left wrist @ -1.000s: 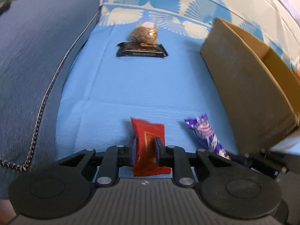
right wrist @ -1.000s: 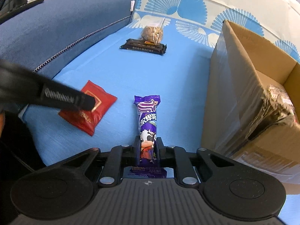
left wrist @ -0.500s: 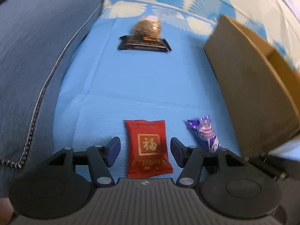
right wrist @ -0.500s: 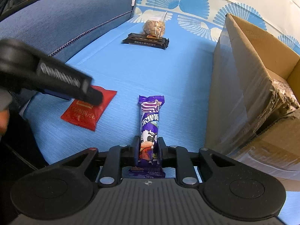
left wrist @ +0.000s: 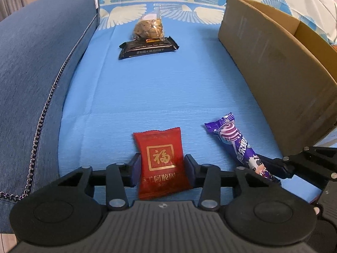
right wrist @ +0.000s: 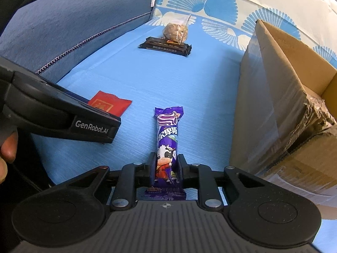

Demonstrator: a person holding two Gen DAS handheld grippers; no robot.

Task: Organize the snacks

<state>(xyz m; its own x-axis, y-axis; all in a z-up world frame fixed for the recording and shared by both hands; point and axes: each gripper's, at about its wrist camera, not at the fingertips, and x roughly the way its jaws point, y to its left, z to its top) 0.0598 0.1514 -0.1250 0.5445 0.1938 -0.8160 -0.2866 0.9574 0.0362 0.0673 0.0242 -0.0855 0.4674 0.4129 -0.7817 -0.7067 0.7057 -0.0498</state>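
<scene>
A red snack packet (left wrist: 161, 160) lies flat on the blue cloth between the fingers of my left gripper (left wrist: 161, 169), whose pads touch its two sides. It also shows in the right wrist view (right wrist: 109, 104), partly hidden by the left gripper's body. A purple candy bar (right wrist: 167, 141) lies lengthwise in my right gripper (right wrist: 166, 167), which is shut on its lower part; it also shows in the left wrist view (left wrist: 238, 145). An open cardboard box (left wrist: 280, 67) stands to the right.
A black snack bar (left wrist: 147, 47) and a clear bag of brown cookies (left wrist: 149, 28) lie at the far end of the cloth. A dark blue cushion (left wrist: 38, 52) with a zip runs along the left. The box (right wrist: 284, 97) is taped and close to my right gripper.
The left gripper let go of the red packet and opened wide, and has now closed in until its pads touch the packet's sides. The right gripper has stayed shut on the purple bar.
</scene>
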